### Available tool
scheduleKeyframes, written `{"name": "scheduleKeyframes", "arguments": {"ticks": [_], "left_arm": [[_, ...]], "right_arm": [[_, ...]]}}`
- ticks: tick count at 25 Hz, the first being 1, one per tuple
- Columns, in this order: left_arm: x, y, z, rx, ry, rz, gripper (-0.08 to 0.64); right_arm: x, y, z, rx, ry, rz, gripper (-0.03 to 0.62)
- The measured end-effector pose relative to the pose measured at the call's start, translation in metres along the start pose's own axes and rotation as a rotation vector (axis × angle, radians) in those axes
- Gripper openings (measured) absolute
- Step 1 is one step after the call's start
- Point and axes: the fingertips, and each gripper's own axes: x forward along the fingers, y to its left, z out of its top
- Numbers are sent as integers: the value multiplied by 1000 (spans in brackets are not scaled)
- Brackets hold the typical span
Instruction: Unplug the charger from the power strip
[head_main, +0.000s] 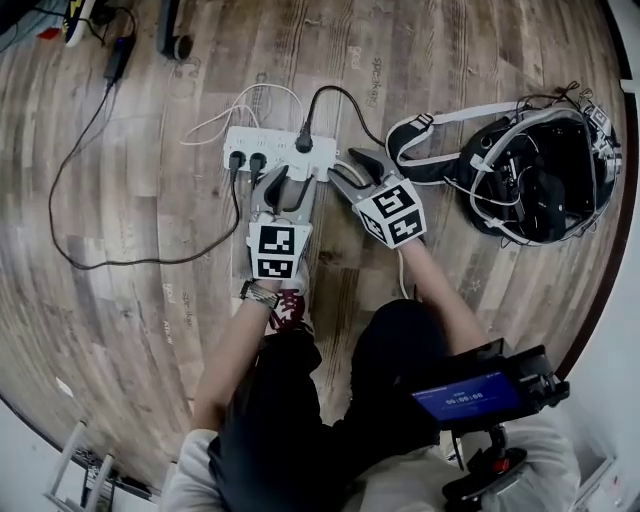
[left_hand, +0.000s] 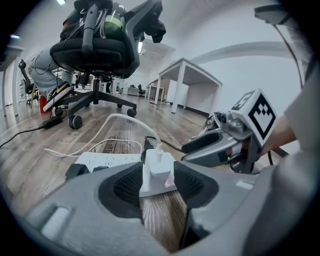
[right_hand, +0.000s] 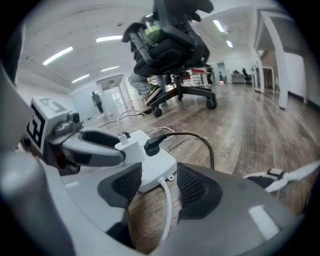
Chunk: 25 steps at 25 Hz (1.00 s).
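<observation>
Your left tool (head_main: 290, 185) gapes wide around the white charger (left_hand: 159, 167), plugged upright in the power strip (head_main: 275, 145) on the floor (head_main: 150, 150), your right tool (head_main: 356, 170) wide astride the strip's end: the charger looks light, rigid, slick, so pinch its flat sides low.

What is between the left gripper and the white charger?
Nothing is in the way. In the left gripper view the charger stands between the open jaws of the left gripper, plugged into the power strip, with wooden floor below.
</observation>
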Motion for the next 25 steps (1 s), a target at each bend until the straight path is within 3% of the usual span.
{"name": "scheduleKeyframes", "arguments": {"ticks": [3,6,11,17,25], "left_arm": [[0,1,1,14,-5,-19,187],[4,3,1,11,-8,-28,187],[13,-2,2,30,0,-37,187],[18,1,-4,41,37,-26,186],[22,3,-1,59,25,-14,172]], "right_arm": [[7,9,0,-188,15,53,213],[16,16,-2,-290,25,130,207],[24,21,-1,-416,8,184,87],[29,22,-1,-374,-51,234,58],[31,24,3,-309,-111,269,14]]}}
